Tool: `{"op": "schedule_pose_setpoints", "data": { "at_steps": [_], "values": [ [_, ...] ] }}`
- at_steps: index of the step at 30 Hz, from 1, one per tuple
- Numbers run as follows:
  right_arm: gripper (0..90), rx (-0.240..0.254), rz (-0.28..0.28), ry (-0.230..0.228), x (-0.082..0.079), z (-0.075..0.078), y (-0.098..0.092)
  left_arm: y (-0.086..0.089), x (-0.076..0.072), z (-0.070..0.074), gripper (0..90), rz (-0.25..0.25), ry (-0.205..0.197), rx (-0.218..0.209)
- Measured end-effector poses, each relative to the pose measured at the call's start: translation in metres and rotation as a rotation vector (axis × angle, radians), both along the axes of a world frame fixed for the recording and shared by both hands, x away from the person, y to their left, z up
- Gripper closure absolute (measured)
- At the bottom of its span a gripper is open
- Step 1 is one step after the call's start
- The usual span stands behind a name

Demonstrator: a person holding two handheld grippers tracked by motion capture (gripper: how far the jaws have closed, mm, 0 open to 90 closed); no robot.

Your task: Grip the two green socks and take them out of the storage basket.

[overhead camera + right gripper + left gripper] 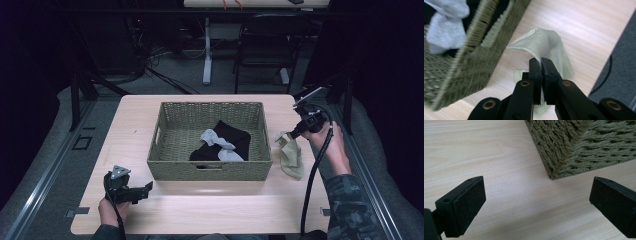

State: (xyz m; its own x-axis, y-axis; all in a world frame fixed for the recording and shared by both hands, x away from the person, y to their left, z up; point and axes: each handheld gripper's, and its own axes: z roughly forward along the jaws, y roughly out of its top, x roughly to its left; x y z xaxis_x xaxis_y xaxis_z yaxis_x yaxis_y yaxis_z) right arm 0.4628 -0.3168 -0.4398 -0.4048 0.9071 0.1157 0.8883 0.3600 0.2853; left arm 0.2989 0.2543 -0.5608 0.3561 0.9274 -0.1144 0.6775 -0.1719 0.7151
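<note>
A woven olive basket (210, 170) stands in the middle of the light wooden table (200, 210). Inside it a grey sock (218, 142) lies over a black garment (232, 134). To the right of the basket, my right gripper (295, 134) is shut on a pale green sock (291, 157), whose lower end drapes onto the table. In the right gripper view the jaws (540, 61) pinch the green sock (544, 42) beside the basket wall (471, 65). My left gripper (149, 187) rests open near the basket's front left corner (579, 147), with bare table between its pads (537, 186).
The table's right edge (320, 150) runs close beside my right hand, with grey floor (624, 62) below it. A black cable (312, 180) trails from the right gripper. A dark chair (265, 45) and a desk leg (207, 50) stand beyond the table.
</note>
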Motion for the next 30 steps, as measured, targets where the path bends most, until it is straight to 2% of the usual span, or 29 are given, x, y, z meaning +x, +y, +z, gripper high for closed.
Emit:
{"op": "schedule_pose_setpoints", "data": {
  "at_steps": [1,2,4,5,6,7,8,9,10,11,12,14,15,17,19,20,21,22,23,24,25,26,28,30],
  "values": [
    [87.4,0.0,0.0,0.0,0.0,0.0,0.0,0.0,0.0,0.0,0.4,0.0,0.0,0.0],
    [87.4,0.019,-0.016,0.009,0.0,-0.013,-0.002,0.0,0.0,0.0,0.4,0.001,-0.002,0.0],
    [87.4,0.023,-0.014,0.018,0.0,-0.018,-0.003,0.0,0.0,0.0,0.4,-0.001,0.004,0.002],
    [87.4,0.036,-0.027,0.015,0.0,-0.024,-0.002,0.0,0.0,0.0,0.4,-0.001,0.004,0.002],
    [87.4,0.026,-0.028,0.03,0.0,-0.035,-0.002,0.0,0.0,0.0,0.4,-0.001,0.0,0.001],
    [87.4,0.026,-0.028,0.03,0.0,-0.035,-0.002,0.0,0.0,0.0,0.4,-0.001,0.0,0.001],
    [87.4,0.039,-0.042,0.026,0.0,-0.042,-0.001,0.0,0.0,0.0,0.4,-0.001,0.001,0.001],
    [87.4,0.04,-0.034,0.044,0.001,-0.048,-0.001,0.0,0.0,0.0,0.4,-0.001,0.001,0.001],
    [87.3,0.039,-0.05,0.047,0.001,-0.058,0.001,0.0,0.0,0.0,0.4,-0.001,0.001,0.001],
    [87.3,0.039,-0.05,0.047,0.001,-0.058,0.001,0.0,0.0,0.0,0.4,-0.001,0.0,0.001],
    [87.1,0.04,-0.042,0.068,0.002,-0.067,0.001,0.0,0.0,0.0,0.4,0.0,-0.001,0.0],
    [87.0,0.04,-0.059,0.059,0.002,-0.07,0.002,0.0,0.0,0.0,0.4,-0.001,0.0,0.0],
    [86.8,0.046,-0.048,0.072,0.002,-0.072,0.001,0.0,0.0,0.0,0.4,-0.002,0.001,0.001],
    [84.2,0.046,-0.057,0.061,0.001,-0.071,0.001,0.0,0.0,0.0,0.4,-0.002,0.002,0.001],
    [75.5,0.047,-0.058,0.047,-0.001,-0.067,0.0,0.001,0.0,0.001,0.4,-0.004,0.011,0.006],
    [67.7,0.052,-0.053,0.033,-0.005,-0.06,-0.001,0.0,0.0,0.0,0.4,-0.004,0.008,0.003],
    [67.7,0.052,-0.053,0.033,-0.005,-0.06,-0.001,0.0,0.0,0.0,0.4,-0.001,0.0,0.001],
    [58.1,0.046,-0.05,0.015,-0.01,-0.053,-0.003,0.0,0.0,0.0,0.4,-0.001,-0.001,0.001],
    [58.1,0.046,-0.05,0.015,-0.01,-0.053,-0.003,0.0,0.0,0.0,0.4,-0.001,0.0,0.002],
    [51.0,0.062,-0.05,-0.003,-0.016,-0.047,-0.006,0.0,0.0,0.0,0.4,0.0,-0.001,0.0],
    [51.0,0.062,-0.05,-0.003,-0.016,-0.047,-0.006,0.0,0.0,0.0,0.4,0.0,-0.001,0.0],
    [43.2,0.069,-0.051,-0.032,-0.025,-0.041,-0.007,0.0,0.0,0.0,0.4,0.0,-0.001,-0.001],
    [39.8,0.07,-0.049,-0.041,-0.029,-0.039,-0.007,0.0,0.0,0.0,0.4,-0.001,-0.001,0.001],
    [29.3,0.092,-0.027,-0.072,-0.043,-0.032,-0.009,0.0,0.0,0.0,0.4,-0.001,0.0,0.001]
  ]
}}
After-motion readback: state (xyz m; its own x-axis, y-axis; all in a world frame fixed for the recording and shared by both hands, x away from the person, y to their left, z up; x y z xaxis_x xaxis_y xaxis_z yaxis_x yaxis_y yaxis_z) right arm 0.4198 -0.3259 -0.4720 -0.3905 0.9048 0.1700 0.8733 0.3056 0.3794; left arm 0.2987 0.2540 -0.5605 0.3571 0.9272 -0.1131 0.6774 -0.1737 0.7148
